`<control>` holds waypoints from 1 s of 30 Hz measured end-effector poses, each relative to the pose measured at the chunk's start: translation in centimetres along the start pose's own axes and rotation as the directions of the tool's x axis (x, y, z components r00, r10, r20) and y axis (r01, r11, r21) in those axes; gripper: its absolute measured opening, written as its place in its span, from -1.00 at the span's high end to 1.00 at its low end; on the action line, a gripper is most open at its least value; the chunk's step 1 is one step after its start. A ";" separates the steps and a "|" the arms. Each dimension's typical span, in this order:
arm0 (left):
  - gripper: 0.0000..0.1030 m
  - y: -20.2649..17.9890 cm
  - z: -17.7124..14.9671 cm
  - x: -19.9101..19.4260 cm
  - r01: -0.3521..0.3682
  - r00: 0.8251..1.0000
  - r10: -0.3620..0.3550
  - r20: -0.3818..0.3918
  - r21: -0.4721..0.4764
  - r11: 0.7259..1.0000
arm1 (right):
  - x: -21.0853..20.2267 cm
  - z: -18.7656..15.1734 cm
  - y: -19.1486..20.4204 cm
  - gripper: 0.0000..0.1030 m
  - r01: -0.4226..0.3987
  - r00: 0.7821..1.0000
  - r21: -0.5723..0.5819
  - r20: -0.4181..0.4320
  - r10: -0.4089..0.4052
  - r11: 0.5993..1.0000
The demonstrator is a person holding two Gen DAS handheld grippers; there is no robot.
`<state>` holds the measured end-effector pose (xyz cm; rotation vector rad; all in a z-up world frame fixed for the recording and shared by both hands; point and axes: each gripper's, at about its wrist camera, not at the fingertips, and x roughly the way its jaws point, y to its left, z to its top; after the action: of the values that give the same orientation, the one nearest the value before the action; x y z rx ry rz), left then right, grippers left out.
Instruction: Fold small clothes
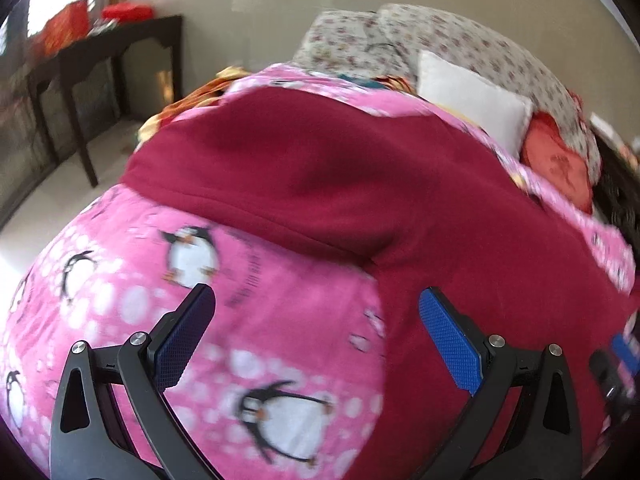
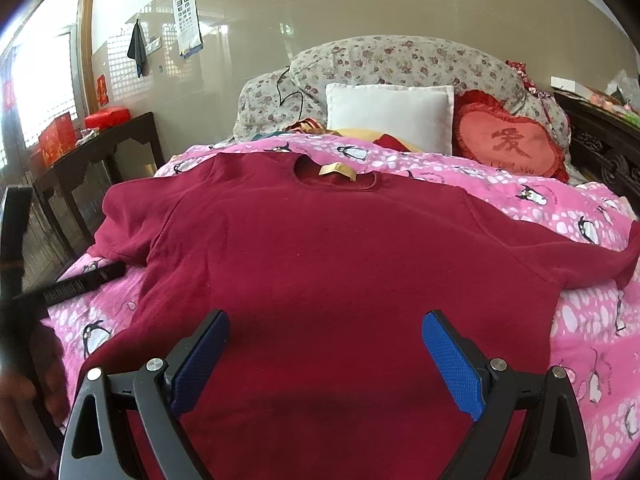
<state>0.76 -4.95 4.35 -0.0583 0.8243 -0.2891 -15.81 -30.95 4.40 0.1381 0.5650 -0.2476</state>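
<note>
A dark red T-shirt [image 2: 328, 252] lies spread flat on a pink penguin blanket [image 2: 576, 224], neck with a tan label [image 2: 338, 171] at the far end. My right gripper [image 2: 326, 328] is open and empty over the shirt's lower middle. My left gripper [image 1: 316, 300] is open and empty over the blanket [image 1: 120, 288], beside the shirt's left side [image 1: 360, 184] under its left sleeve [image 1: 224, 168]. The left gripper also shows as a dark bar at the left edge of the right wrist view [image 2: 86, 280]. The right gripper shows at the right edge of the left wrist view [image 1: 614, 368].
A white pillow [image 2: 388, 114], a red heart cushion [image 2: 508, 140] and floral bedding [image 2: 400, 60] lie at the bed's head. A dark side table [image 2: 100, 152] with red boxes stands left of the bed. Dark carved furniture [image 2: 600, 136] stands at the right.
</note>
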 end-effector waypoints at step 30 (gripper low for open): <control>0.80 15.8 10.0 3.1 0.343 0.937 -0.321 0.141 -0.551 0.761 | 0.5 -0.4 -0.1 -0.87 -0.058 0.996 0.032 -0.061 0.059 0.998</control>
<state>13.69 8.73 6.41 -0.7845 0.8370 -0.3666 -15.62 -31.04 3.82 0.1914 0.6182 -0.1954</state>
